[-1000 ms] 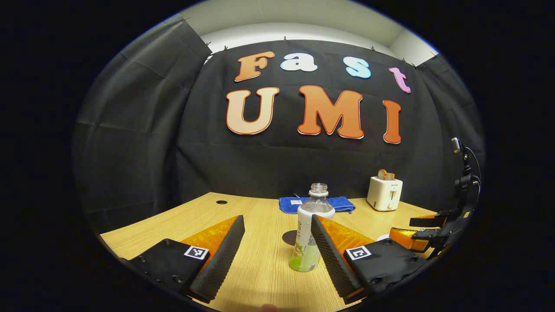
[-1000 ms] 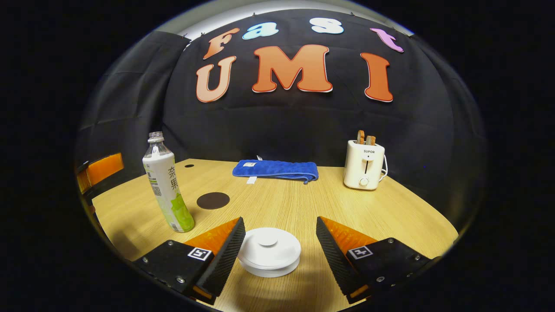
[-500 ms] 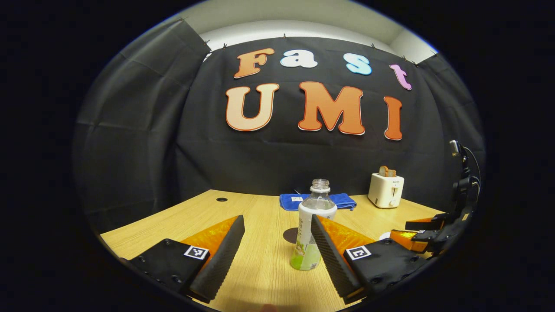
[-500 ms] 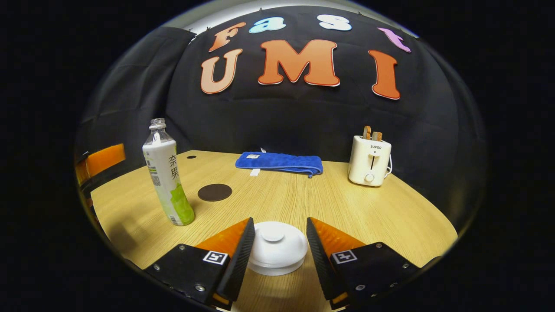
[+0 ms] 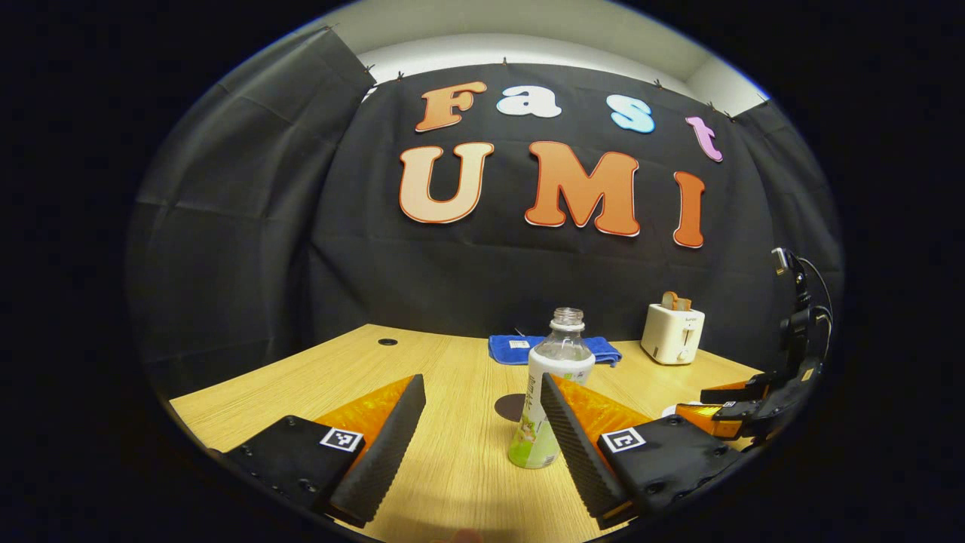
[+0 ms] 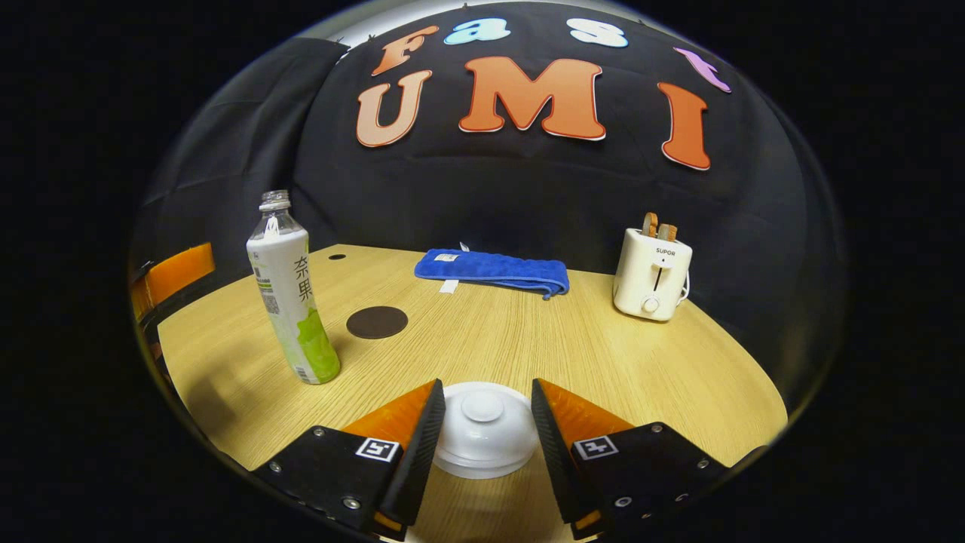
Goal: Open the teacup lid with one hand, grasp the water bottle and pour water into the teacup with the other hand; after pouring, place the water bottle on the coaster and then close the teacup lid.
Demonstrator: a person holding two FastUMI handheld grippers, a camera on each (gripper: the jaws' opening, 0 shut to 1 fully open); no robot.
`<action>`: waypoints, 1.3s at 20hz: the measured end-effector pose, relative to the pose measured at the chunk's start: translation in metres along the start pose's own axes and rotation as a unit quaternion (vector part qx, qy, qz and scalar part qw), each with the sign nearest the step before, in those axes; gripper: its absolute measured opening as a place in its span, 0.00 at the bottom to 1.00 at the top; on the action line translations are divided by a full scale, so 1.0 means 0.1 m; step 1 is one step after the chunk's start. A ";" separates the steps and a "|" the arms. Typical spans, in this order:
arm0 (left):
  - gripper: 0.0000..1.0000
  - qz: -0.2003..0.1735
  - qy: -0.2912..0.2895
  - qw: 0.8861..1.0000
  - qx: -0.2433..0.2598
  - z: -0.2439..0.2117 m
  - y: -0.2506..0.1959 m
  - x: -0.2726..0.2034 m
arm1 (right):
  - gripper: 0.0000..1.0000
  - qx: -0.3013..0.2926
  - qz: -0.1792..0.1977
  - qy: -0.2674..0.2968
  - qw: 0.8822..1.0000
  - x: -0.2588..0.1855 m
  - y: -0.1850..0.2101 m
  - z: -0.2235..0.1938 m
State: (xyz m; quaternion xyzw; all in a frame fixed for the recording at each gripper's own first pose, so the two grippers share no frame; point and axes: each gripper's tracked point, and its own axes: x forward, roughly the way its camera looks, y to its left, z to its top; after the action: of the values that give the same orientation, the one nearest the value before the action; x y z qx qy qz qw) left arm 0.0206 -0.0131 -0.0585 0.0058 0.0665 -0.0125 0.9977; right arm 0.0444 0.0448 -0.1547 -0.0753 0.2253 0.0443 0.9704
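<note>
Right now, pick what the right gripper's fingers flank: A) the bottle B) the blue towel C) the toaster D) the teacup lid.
D: in the right gripper view the right gripper has a finger on each side of the white teacup lid, while the bottle stands apart at left.

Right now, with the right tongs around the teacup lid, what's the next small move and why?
Probably lift the right tongs straight up. Their fingers look closed against the white lid, and the open water bottle cannot pour until the teacup is uncovered.
</note>
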 end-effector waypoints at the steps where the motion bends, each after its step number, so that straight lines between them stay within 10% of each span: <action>1: 0.99 0.001 0.000 1.000 -0.001 -0.01 0.01 0.00 | 0.61 0.001 -0.001 0.000 1.000 0.00 0.00 0.01; 13: 0.99 0.002 0.001 1.000 -0.006 -0.02 0.06 0.02 | 0.18 0.018 0.001 -0.004 1.000 0.01 -0.03 0.07; 26: 0.99 -0.019 -0.011 1.000 -0.008 0.03 -0.10 -0.04 | 0.22 0.036 -0.081 -0.010 0.996 -0.21 -1.08 0.11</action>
State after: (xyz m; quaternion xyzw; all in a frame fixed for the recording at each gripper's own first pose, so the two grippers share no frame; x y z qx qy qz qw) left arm 0.0171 -0.0235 -0.0550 -0.0031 0.0555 -0.0311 0.9980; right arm 0.0432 -0.0611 -0.1216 -0.0581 0.2101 -0.0417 0.9751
